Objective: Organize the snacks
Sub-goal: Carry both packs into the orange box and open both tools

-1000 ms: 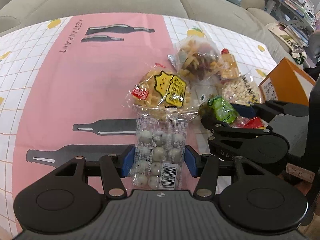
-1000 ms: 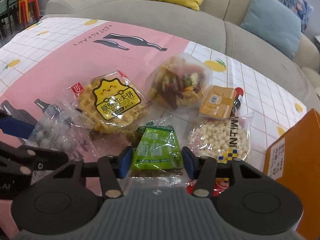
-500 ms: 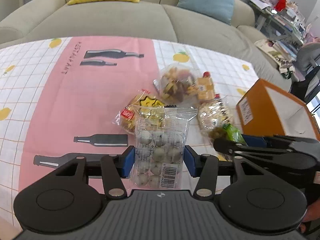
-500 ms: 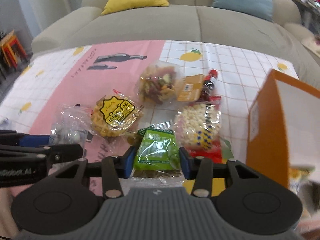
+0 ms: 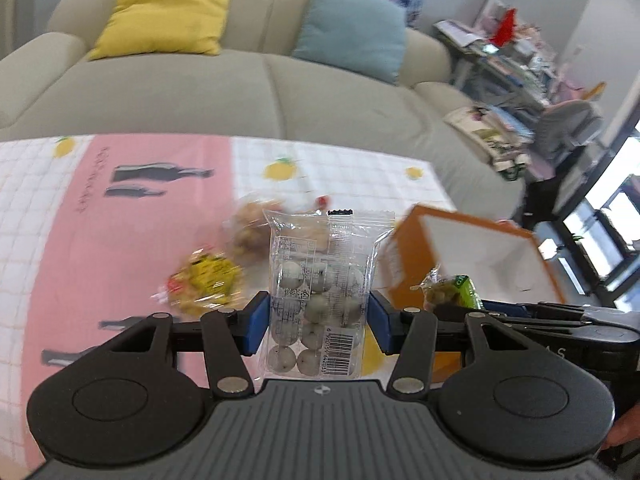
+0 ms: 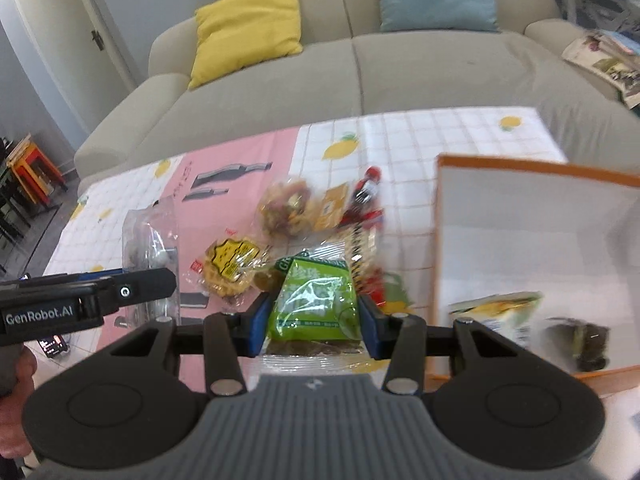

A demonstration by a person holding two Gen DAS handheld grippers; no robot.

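Note:
My left gripper (image 5: 318, 316) is shut on a clear packet of round grey-white candies (image 5: 320, 292), held upright above the table. My right gripper (image 6: 312, 316) is shut on a green snack packet (image 6: 316, 304), held in the air just left of the orange box (image 6: 536, 236); this packet also shows in the left wrist view (image 5: 452, 288). The box (image 5: 480, 252) is open with a white inside, and a yellow-green packet (image 6: 500, 312) and a dark packet (image 6: 580, 340) lie in it. The left gripper shows at the left of the right wrist view (image 6: 92, 300).
On the pink and white tablecloth (image 6: 400, 148) lie a yellow waffle packet (image 6: 230, 264), a mixed-snack bag (image 6: 286, 208), an orange packet (image 6: 330, 208), a small red-capped bottle (image 6: 366, 192) and a bag of white puffs (image 6: 362, 252). A beige sofa (image 5: 240, 92) stands behind the table.
Both grippers have risen with their packets and moved right toward the orange box. The snacks on the table now look smaller and farther below.

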